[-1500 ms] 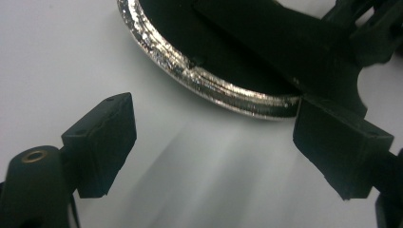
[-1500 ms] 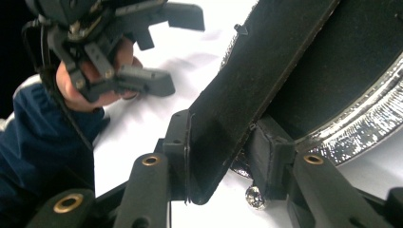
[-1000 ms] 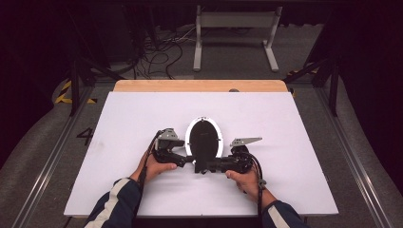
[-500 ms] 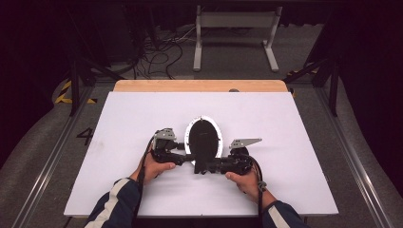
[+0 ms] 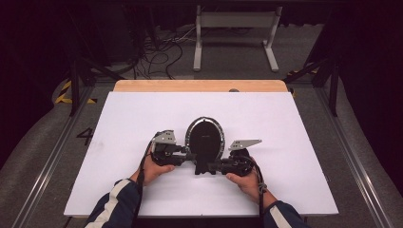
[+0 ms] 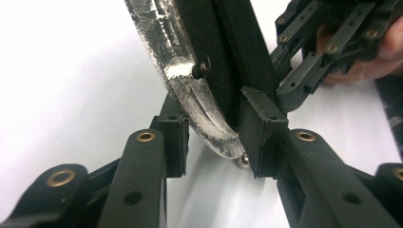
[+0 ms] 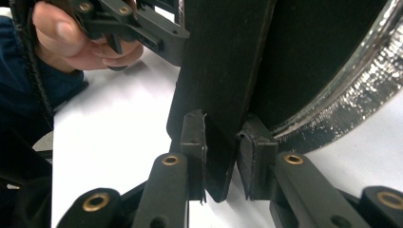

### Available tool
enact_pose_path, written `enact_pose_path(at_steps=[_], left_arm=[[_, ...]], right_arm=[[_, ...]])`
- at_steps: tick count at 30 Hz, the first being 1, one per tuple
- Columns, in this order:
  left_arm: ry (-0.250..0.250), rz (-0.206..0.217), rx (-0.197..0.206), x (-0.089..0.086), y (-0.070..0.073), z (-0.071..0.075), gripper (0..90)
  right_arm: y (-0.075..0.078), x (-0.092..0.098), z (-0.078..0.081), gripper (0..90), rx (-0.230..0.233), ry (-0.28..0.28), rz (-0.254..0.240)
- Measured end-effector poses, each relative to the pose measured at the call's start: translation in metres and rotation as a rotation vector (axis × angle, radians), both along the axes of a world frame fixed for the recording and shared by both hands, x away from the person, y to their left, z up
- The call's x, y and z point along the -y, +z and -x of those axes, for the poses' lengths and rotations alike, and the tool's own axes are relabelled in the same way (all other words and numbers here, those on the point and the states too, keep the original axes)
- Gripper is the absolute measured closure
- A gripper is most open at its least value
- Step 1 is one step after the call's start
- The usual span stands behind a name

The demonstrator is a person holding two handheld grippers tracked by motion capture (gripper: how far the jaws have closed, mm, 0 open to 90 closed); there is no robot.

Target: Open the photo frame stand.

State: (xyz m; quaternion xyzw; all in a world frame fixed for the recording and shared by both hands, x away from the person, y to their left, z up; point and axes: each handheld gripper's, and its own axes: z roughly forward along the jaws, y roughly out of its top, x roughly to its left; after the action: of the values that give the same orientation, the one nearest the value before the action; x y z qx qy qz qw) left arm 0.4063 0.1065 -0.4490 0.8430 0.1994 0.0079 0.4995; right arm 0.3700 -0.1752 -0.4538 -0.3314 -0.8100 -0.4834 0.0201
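Observation:
An oval frame with a silvery rim and a black back lies on the white table, with its black stand leg pointing toward the person. My left gripper comes in from the left. Its jaws have just been closing, and the pads now press on the rim and the black back, so my left gripper is shut on the frame's lower edge. My right gripper comes in from the right. Its jaws have also been closing, and my right gripper is shut on the stand leg.
The white tabletop has bare room all round the frame, and a wooden strip runs along its far edge. Beyond it are cables and a metal stand on the floor. Dark rails flank the table on both sides.
The left gripper's jaws have drawn in on the frame's lower edge. The frame, both hands and the right gripper stay about where they were.

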Motion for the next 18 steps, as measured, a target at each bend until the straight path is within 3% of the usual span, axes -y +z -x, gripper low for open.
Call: enact_pose_path(at_steps=[6,12,18], left_arm=[[0.042,-0.029,0.098,0.003,0.004,0.007,67.0],[0.113,-0.098,0.22,0.006,0.008,0.015,69.0],[0.145,-0.127,0.268,0.008,0.009,0.017,68.9]], right_arm=[[0.004,0.001,0.002,75.9,0.019,0.0,0.002],[0.009,0.0,0.005,75.8,0.03,0.02,0.0],[0.01,-0.001,0.007,75.7,0.028,0.03,-0.006]])
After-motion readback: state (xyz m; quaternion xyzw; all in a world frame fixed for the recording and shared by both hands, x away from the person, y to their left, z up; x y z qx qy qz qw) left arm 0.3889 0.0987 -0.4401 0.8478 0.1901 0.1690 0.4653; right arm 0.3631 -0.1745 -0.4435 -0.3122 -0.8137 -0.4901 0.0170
